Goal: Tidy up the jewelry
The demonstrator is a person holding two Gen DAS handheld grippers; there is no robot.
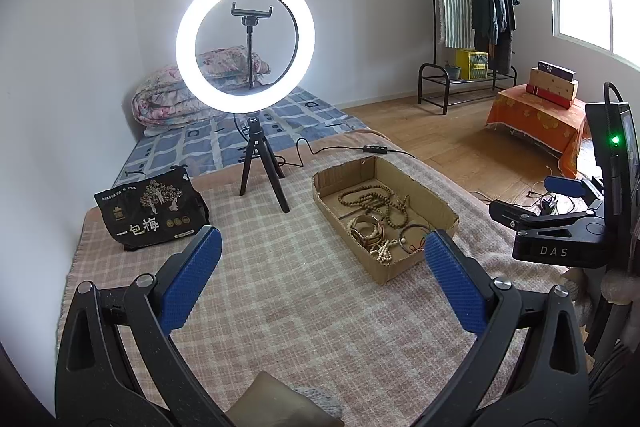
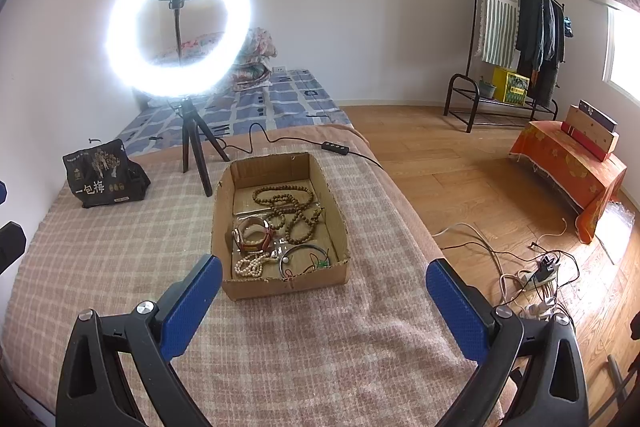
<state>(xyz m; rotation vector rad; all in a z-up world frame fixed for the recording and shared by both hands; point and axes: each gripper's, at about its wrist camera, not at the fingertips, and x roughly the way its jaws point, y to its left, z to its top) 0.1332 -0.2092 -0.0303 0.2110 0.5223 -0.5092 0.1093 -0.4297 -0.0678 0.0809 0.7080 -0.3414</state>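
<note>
Cardboard box (image 2: 280, 227) on the plaid blanket (image 2: 120, 247) of the bed, holding brown bead strand (image 2: 288, 211), watch (image 2: 252, 235), white bead bracelet (image 2: 248, 264), black bangle (image 2: 304, 255); left tool (image 1: 320, 255) and right tool (image 2: 324, 279) near the box, both spread, holding nothing; ring light (image 2: 178, 27) behind the box.

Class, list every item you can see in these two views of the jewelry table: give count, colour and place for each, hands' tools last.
Shallow cardboard box: one, brown, mid-table.
Long wooden bead strand: one, brown, box's far half.
Leather-strap watch: one, tan, box's left side.
Pearl-like bead string: one, cream, box's near-left corner.
Thin wire bangle: one, dark, box's near-right corner.
Lit ring light on tripod: one, white and black, behind box.
Printed snack bag: one, black, table's far-left.
Left gripper: blue pads, open.
Right gripper: blue pads, open.
</note>
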